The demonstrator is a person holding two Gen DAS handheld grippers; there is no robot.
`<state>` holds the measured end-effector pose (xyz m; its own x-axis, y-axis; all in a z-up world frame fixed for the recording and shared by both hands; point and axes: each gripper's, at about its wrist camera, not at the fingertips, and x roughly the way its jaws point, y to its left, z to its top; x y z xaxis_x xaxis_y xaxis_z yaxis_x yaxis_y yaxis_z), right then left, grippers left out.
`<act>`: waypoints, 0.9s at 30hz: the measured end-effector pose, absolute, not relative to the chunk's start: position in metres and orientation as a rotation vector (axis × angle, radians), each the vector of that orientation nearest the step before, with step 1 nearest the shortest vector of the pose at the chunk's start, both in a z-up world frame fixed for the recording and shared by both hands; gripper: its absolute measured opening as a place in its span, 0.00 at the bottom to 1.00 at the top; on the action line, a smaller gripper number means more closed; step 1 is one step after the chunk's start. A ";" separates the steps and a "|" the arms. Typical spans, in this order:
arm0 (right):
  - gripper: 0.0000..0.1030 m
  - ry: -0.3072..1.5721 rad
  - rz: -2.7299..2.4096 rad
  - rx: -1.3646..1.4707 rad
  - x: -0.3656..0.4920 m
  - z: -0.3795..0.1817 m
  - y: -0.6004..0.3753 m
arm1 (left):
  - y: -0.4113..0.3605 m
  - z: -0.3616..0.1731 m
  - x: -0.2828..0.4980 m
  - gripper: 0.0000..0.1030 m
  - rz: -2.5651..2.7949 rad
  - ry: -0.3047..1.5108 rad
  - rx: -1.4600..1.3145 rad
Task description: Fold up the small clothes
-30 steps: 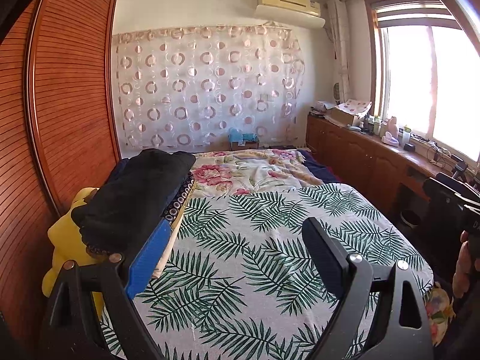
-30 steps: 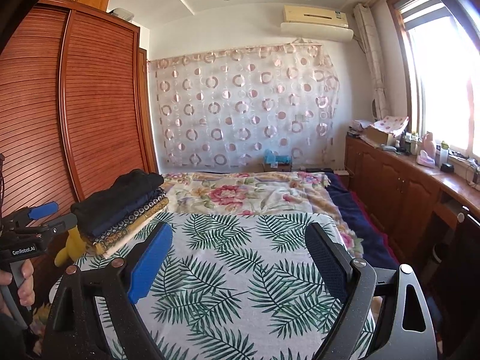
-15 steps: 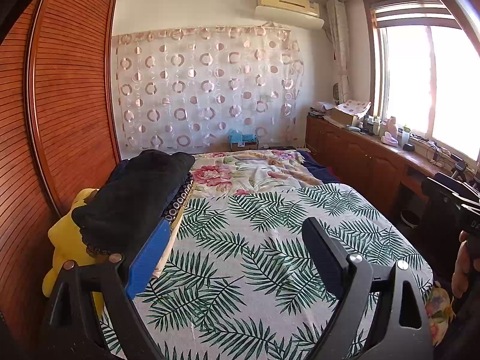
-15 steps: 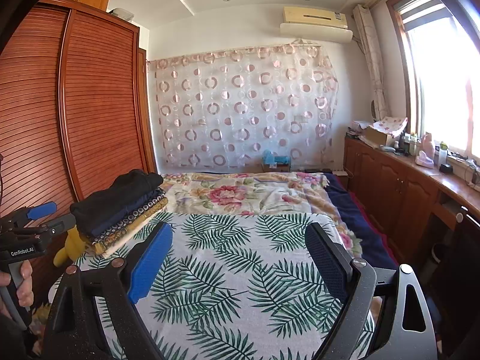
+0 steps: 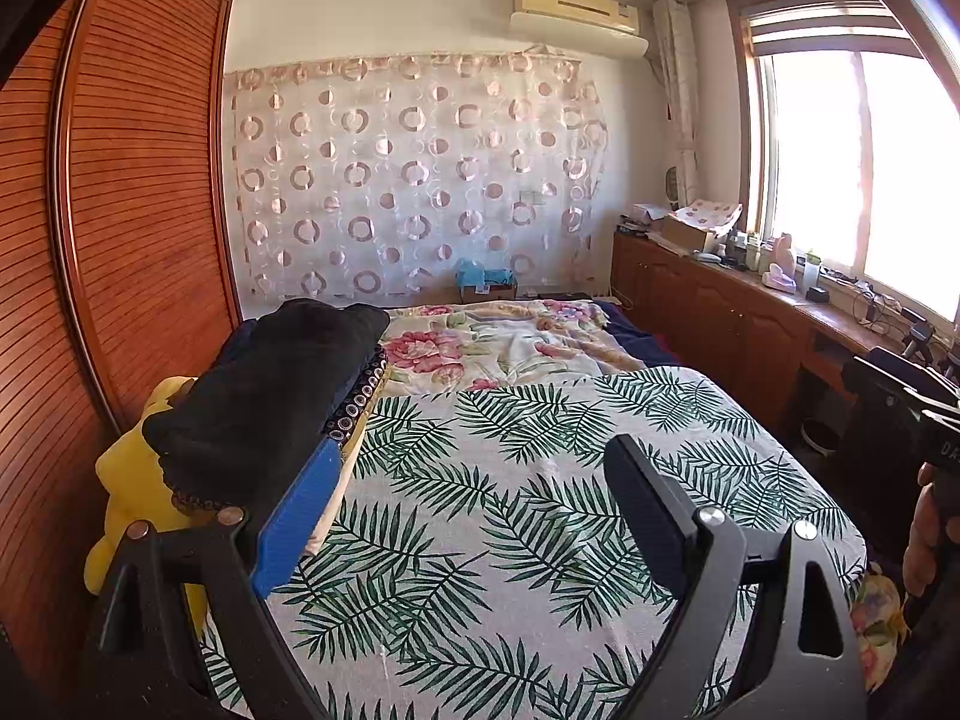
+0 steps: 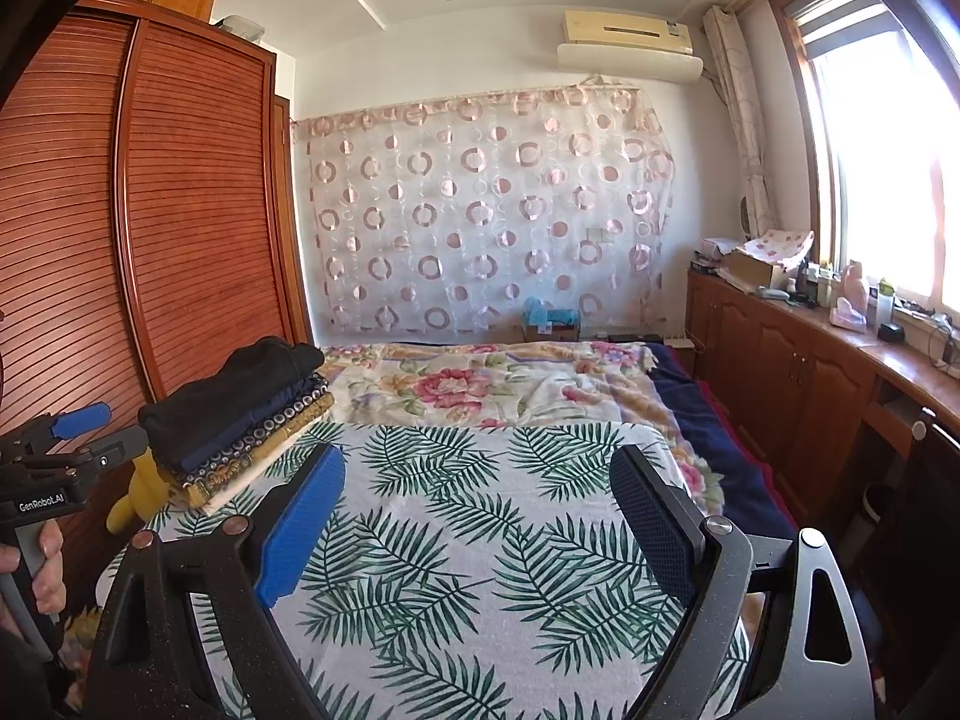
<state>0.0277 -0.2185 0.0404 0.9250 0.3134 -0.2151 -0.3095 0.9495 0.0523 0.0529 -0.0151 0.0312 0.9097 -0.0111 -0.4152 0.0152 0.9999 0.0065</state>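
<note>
The stack (image 5: pixel 270 396) of folded clothes sits at the bed's left edge, ahead and to the left of both grippers. A black, soft-looking garment lies on top; under it come a navy layer, a dark fabric with small ring prints, a mustard piece and a pale one at the bottom (image 6: pixel 240 420). The folds are flat and roughly squared, the edges stepped one over another. In the left wrist view the stack rises just behind the blue pad.

The left gripper (image 5: pixel 474 504) hangs over the bed, tipped slightly down, its jaws spread wide with nothing between them. The right gripper (image 6: pixel 480 516) is held nearly level, its jaws equally wide apart and empty. A hand (image 6: pixel 36 570) grips the left gripper's handle at the left edge of the right wrist view.

Each gripper has matte black plastic arms, one smooth blue pad and one dark textured pad. Below them the sheet (image 5: pixel 540 480) is white cloth with green fern leaves, smooth and flat. Beyond it lies a floral quilt (image 6: pixel 480 384), lightly creased. A yellow plush toy (image 5: pixel 126 480) sits left of the stack, against the slatted wooden wardrobe (image 6: pixel 198 210).
</note>
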 end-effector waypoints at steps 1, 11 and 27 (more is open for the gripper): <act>0.88 0.223 0.320 0.017 0.028 0.040 -0.219 | -0.016 0.031 0.052 0.87 -0.013 0.428 0.009; 0.88 0.218 0.319 0.018 0.028 0.041 -0.220 | -0.016 0.032 0.052 0.87 -0.018 0.425 0.008; 0.88 0.212 0.318 0.019 0.028 0.040 -0.222 | -0.023 0.037 0.046 0.87 -0.023 0.415 0.011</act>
<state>0.0281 -0.2217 0.0396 0.9279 0.3124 -0.2036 -0.3086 0.9498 0.0513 0.0459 -0.0230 0.0366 0.9148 -0.0203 -0.4033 0.0249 0.9997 0.0060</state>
